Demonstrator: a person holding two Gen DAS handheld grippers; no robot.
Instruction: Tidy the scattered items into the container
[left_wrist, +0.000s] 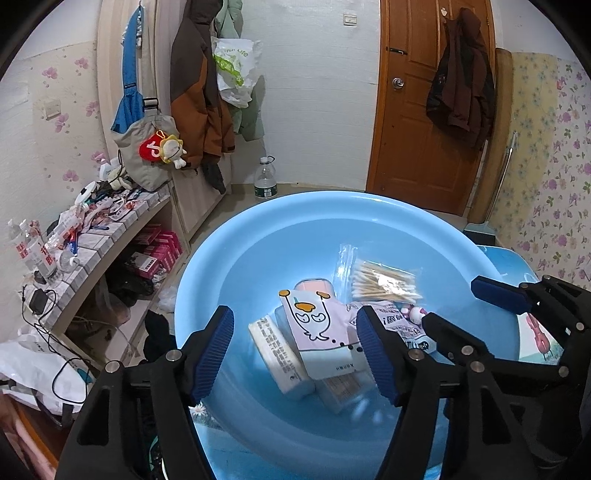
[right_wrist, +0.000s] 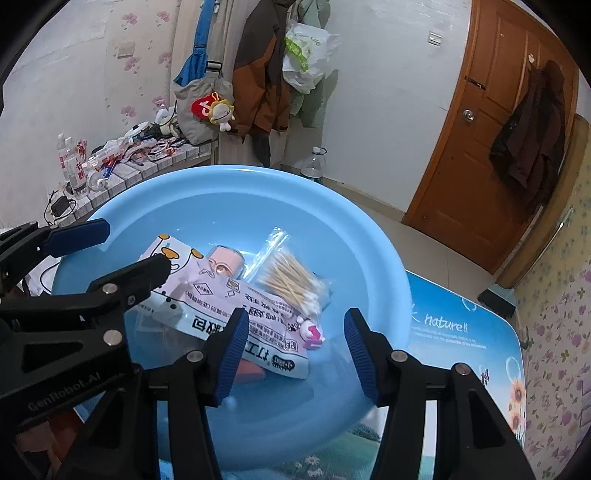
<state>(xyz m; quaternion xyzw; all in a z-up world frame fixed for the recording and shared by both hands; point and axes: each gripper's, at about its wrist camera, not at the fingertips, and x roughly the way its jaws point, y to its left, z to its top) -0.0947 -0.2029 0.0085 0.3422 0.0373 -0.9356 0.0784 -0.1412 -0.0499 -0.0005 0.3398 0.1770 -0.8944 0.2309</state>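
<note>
Pink packet (right_wrist: 236, 314) hides items under it in basin (right_wrist: 369, 236).

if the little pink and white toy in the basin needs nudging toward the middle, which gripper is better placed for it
Right, probably. The pink and white toy lies just ahead of the open right gripper, between its fingers. The left gripper, also open, hovers over the tissue pack in the blue basin, farther from the toy.
</note>
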